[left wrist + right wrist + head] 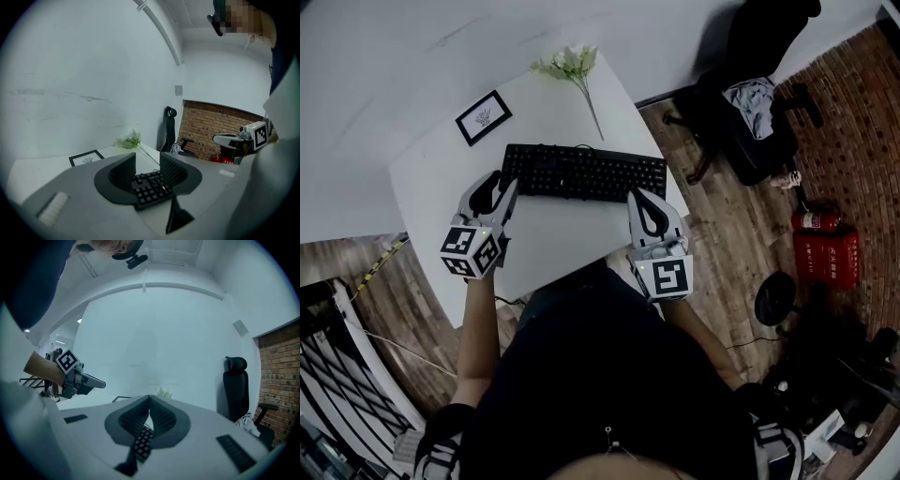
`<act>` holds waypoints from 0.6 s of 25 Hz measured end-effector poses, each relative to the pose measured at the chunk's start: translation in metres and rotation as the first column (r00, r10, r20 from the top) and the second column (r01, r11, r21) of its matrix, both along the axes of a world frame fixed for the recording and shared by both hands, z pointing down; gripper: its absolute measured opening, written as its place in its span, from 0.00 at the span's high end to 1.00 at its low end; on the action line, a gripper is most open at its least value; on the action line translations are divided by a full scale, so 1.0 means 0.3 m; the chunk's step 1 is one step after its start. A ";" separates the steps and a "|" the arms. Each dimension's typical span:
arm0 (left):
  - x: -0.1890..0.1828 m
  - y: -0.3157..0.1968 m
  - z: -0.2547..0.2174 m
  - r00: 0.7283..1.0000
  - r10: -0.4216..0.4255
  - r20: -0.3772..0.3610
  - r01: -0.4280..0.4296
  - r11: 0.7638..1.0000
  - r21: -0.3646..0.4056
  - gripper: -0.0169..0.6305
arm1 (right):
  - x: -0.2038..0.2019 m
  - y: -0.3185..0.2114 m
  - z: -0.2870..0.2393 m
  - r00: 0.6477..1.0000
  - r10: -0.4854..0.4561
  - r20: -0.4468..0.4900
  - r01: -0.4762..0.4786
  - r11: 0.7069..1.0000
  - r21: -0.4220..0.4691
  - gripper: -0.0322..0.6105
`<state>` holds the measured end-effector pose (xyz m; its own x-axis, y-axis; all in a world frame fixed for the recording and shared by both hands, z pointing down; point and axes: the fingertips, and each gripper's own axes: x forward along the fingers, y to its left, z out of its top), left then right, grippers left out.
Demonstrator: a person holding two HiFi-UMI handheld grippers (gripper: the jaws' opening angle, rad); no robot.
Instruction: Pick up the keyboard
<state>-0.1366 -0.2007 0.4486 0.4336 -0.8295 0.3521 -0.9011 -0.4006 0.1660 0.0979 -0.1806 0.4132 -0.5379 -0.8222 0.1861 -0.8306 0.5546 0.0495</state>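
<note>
1. The black keyboard (581, 173) lies flat across the middle of the white table (553, 239). A flower sprig (572, 66) is at its 12 o'clock and a small picture frame (484, 117) at its 10 o'clock.
2. The left gripper (499, 187) sits at the keyboard's 9 o'clock with its jaws spread. The keyboard's left end shows between them, unpinched.
3. The right gripper (645, 202), at 4 o'clock near the right end, has its jaws pressed together on nothing.
4. The keyboard looks stiff, long, thin and fairly light. Its smooth plastic edges may slip, and the keys would give under pressure.
5. The best hold is probably the two short ends of the casing, one gripper each, for a level lift. The right jaws would have to open first.
</note>
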 end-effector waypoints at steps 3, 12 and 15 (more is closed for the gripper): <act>-0.011 -0.038 0.074 1.000 0.019 0.021 -0.017 0.998 -0.063 0.72 | 0.002 -0.040 0.050 0.999 -0.036 -0.001 0.036 0.999 0.001 0.93; -0.071 -0.096 0.285 0.996 0.035 0.080 -0.015 0.972 -0.234 0.71 | 0.035 -0.098 0.139 0.999 -0.042 -0.012 0.041 0.998 -0.037 0.93; -0.101 -0.113 0.339 0.996 0.030 0.088 -0.005 0.961 -0.276 0.71 | 0.048 -0.103 0.163 1.000 -0.028 -0.010 0.027 0.998 -0.061 0.93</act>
